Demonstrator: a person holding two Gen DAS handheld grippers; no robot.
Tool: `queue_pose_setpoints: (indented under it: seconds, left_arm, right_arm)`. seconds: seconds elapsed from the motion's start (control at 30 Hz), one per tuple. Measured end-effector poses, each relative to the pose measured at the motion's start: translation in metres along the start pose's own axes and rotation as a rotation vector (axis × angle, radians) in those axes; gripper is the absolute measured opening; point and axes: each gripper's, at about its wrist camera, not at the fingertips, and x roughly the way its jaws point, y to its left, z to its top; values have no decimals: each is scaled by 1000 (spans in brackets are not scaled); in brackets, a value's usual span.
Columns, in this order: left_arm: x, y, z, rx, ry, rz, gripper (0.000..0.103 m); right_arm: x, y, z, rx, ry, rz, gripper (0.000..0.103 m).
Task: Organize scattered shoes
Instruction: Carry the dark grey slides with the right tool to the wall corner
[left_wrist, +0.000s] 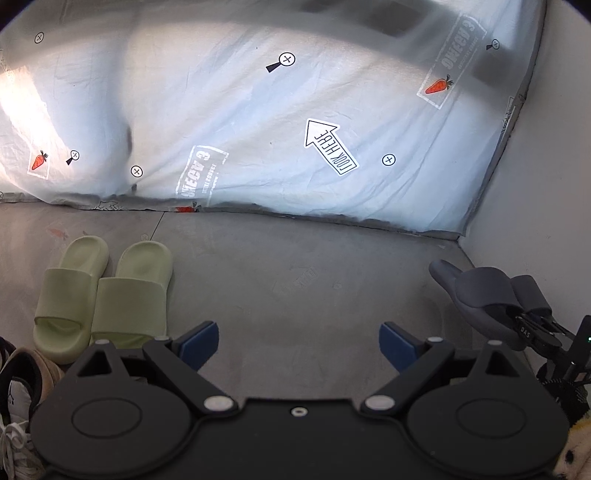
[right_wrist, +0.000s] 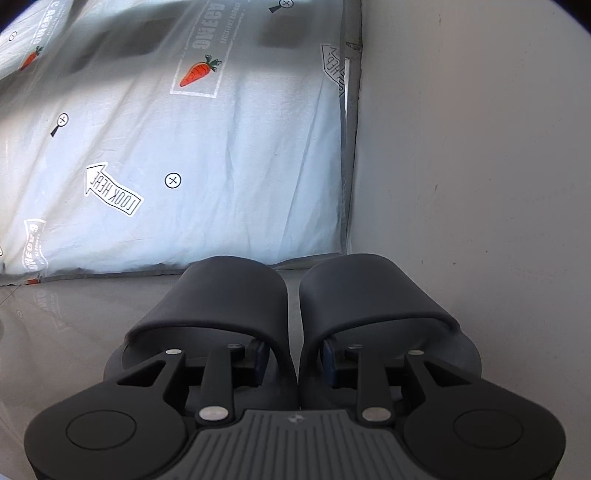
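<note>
A: Backdrop first. A printed sheet (left_wrist: 258, 129) with carrots and a "LOOK HERE" arrow hangs down to the grey floor (left_wrist: 295, 266) and meets a pale wall (right_wrist: 480, 166) at the corner.

B: Shoes already placed?

A: A pair of green slides (left_wrist: 103, 295) stands side by side on the floor near the sheet's hem, toes toward the camera. Their parallel set suggests a row along the sheet is intended. A white sneaker (left_wrist: 14, 424) and a tan shoe (left_wrist: 37, 373) sit at the lower left edge, partly cut off.

B: Task item in hand?

A: A pair of dark grey slides (right_wrist: 295, 314), carried together near the corner. The right gripper (right_wrist: 293, 360) has one finger in each slide, its fingers pressing the two inner walls together. That pinch lets both travel as one unit.

B: The other tool?

A: The left gripper (left_wrist: 299, 347) is spread wide, empty, over bare floor between the green pair and the grey pair.
</note>
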Motion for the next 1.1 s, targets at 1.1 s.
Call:
queue_pose_setpoints:
  seconds: [1.1]
  left_arm:
    - [85, -37, 9, 13, 171, 54, 94]
  right_arm:
    - [222, -47, 9, 74, 113, 83, 35]
